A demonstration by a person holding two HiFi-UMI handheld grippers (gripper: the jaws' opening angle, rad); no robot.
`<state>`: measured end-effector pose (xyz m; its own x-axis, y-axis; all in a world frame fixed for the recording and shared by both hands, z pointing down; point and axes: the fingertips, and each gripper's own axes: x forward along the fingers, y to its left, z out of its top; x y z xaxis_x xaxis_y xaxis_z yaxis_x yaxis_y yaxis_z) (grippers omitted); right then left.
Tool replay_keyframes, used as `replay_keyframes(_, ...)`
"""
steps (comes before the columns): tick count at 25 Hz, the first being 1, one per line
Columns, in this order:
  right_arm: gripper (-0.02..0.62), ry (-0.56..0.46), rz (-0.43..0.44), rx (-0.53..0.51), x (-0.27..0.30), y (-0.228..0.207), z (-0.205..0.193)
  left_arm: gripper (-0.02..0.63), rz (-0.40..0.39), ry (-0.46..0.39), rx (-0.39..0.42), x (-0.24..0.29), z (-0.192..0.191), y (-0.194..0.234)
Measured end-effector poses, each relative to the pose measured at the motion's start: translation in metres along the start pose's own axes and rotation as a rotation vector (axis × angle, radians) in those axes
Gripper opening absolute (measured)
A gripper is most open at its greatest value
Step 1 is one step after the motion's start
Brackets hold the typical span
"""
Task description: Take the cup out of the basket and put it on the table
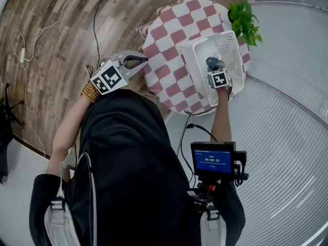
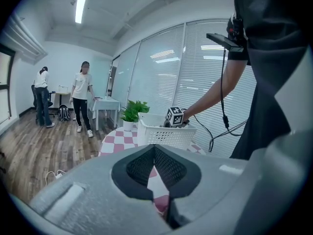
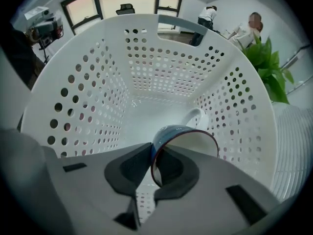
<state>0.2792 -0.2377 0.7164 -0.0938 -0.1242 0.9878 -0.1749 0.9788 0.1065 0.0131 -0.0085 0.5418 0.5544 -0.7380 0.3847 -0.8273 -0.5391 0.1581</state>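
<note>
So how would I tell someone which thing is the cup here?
Look for the round table with the pink-and-white checked cloth; a white perforated basket sits on it beside a green plant. The cup is the only thing inside the basket: blue outside, white inside with a white handle, its wall pinched by the right gripper.

Likely office: blinded glass partitions (image 2: 164, 82), ceiling striplight (image 2: 80, 4).
</note>
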Motion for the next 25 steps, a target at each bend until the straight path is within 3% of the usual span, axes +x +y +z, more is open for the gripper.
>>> replay_keyframes(15,0.037,-0.193,-0.046,0.188,-0.055,0.002,0.023,0.005,-0.063,0.000,0.045,0.010,0.008,-0.005)
replay_keyframes(25,0.037,-0.343,-0.106,0.244,-0.093,0.001,0.043,0.005,-0.114,0.018,0.070,0.021,0.004,-0.013)
